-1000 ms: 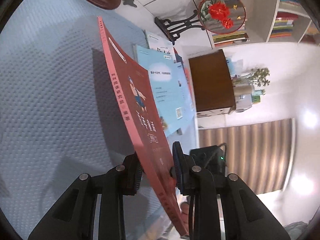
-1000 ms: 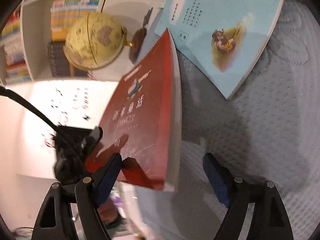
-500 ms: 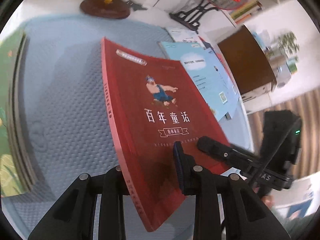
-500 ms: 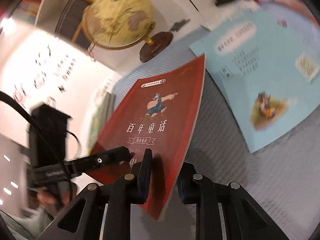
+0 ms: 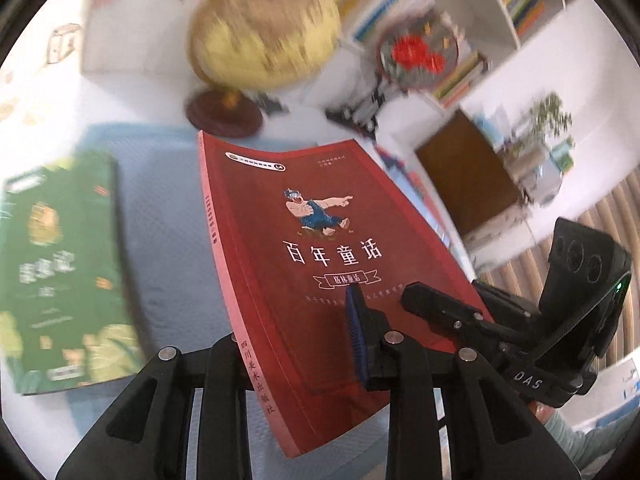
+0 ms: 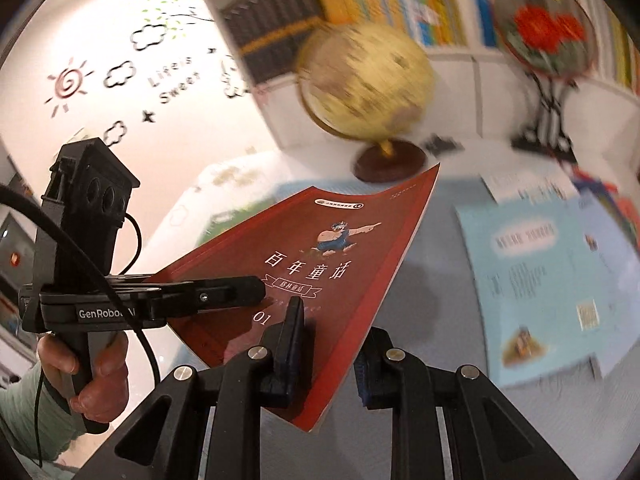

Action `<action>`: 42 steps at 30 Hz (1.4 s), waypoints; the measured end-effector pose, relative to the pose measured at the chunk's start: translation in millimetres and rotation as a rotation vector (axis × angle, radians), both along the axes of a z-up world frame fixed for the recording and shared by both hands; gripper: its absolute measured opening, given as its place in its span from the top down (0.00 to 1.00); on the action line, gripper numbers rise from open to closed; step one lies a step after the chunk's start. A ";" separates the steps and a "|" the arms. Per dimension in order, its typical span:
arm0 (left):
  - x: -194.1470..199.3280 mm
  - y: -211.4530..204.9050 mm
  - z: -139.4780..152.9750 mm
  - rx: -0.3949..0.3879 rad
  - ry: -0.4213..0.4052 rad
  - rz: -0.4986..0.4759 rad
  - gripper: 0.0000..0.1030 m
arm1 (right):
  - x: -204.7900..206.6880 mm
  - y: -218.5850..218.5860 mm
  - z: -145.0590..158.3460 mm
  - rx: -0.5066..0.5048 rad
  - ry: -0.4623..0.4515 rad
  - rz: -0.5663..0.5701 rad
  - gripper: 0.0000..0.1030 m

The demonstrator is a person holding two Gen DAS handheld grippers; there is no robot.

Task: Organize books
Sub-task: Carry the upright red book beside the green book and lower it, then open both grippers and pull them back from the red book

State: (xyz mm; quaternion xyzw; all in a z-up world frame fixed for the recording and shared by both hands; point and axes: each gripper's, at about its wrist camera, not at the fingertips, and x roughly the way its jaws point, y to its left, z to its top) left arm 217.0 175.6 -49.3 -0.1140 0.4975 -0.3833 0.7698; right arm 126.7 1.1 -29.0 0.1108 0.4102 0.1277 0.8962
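Observation:
A red book (image 5: 316,264) with white Chinese title is held in the air above the blue mat, cover up. My left gripper (image 5: 296,344) is shut on its spine-side near edge. My right gripper (image 6: 328,344) is shut on the book (image 6: 320,272) at its other near corner; it shows in the left wrist view (image 5: 452,312) as a black finger lying on the cover. A green book (image 5: 60,272) lies on the mat to the left. A light blue book (image 6: 536,280) lies on the mat to the right, over other books.
A yellow globe (image 6: 368,80) on a dark round base stands at the back of the table. A round red-flower ornament (image 6: 544,36) on a black stand is right of it. Shelves (image 6: 400,4) full of books rise behind. A brown box (image 5: 468,176) stands at right.
The red book has swung from standing on edge to lying nearly flat, cover up. My right gripper closed on it. Both views have tilted up toward the globe and shelves.

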 end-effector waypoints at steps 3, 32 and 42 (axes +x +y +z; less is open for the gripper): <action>6.3 38.8 16.4 -0.007 -0.046 0.084 0.77 | 15.5 26.5 12.3 0.023 -0.036 0.052 0.79; 49.9 178.6 -105.0 0.101 0.184 0.391 0.70 | 115.9 170.0 -116.4 0.037 0.213 0.136 0.77; 41.9 209.5 -97.9 0.245 0.159 0.514 0.69 | 123.9 177.3 -114.0 -0.008 0.219 0.149 0.74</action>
